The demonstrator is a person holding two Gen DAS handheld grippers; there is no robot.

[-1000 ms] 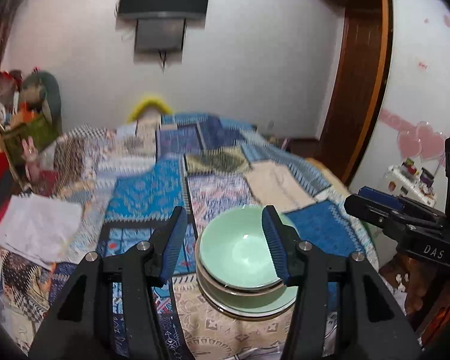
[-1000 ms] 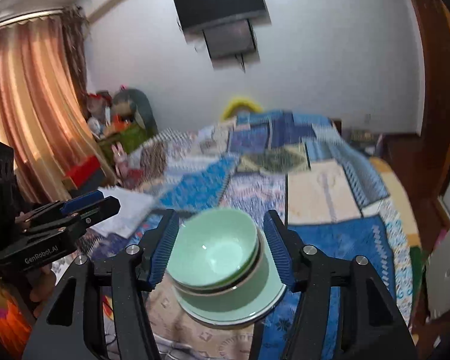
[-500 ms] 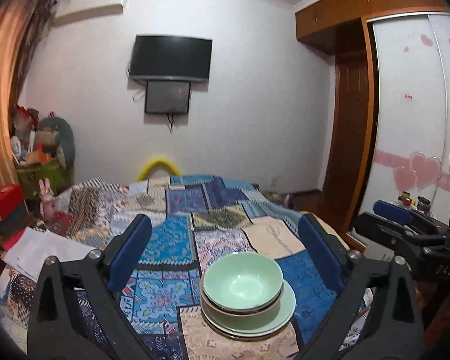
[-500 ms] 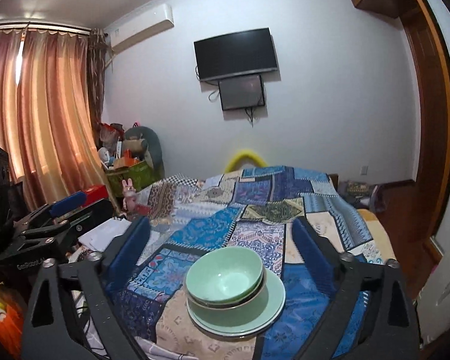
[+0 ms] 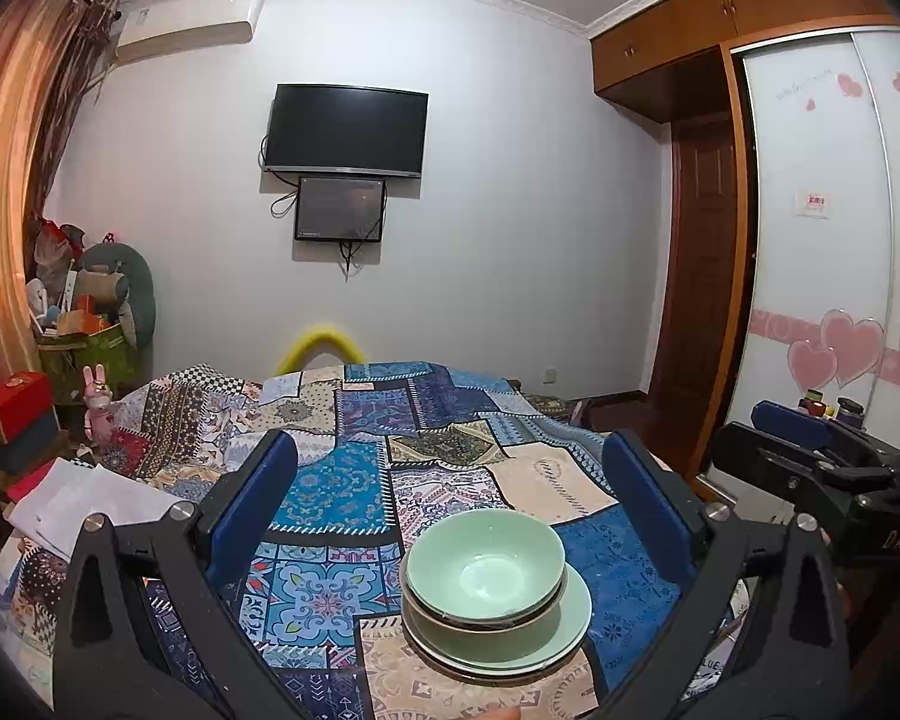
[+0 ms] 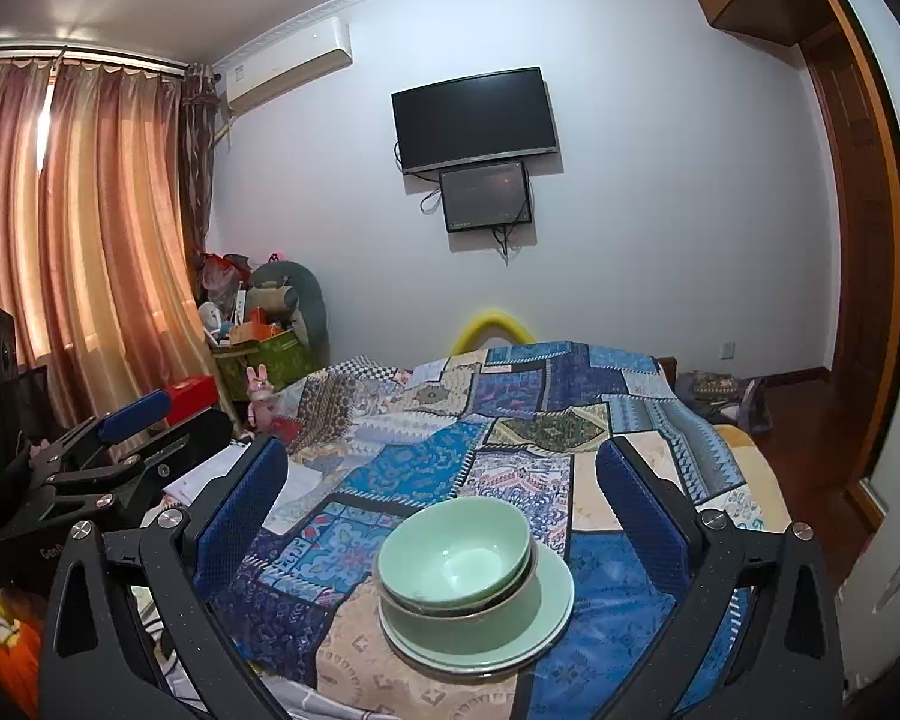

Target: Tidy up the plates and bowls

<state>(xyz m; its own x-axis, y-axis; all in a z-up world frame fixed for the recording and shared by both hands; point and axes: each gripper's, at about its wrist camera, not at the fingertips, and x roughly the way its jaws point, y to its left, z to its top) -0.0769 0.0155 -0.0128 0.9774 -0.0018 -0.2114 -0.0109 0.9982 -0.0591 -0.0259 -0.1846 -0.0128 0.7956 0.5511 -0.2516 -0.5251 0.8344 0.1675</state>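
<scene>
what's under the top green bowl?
The top green bowl nests in a second bowl, which sits on a green plate on the patchwork quilt. More plates underneath: can't tell, edges covered.

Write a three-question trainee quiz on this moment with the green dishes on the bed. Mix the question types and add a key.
1. True or false: the top bowl sits nested in another bowl, on a plate.
2. How does the left gripper stand? A) shut on the bowl B) open, clear of the stack C) shut on the plate
3. Fill in: the right gripper is ____, holding nothing.

Key:
1. True
2. B
3. open
</scene>
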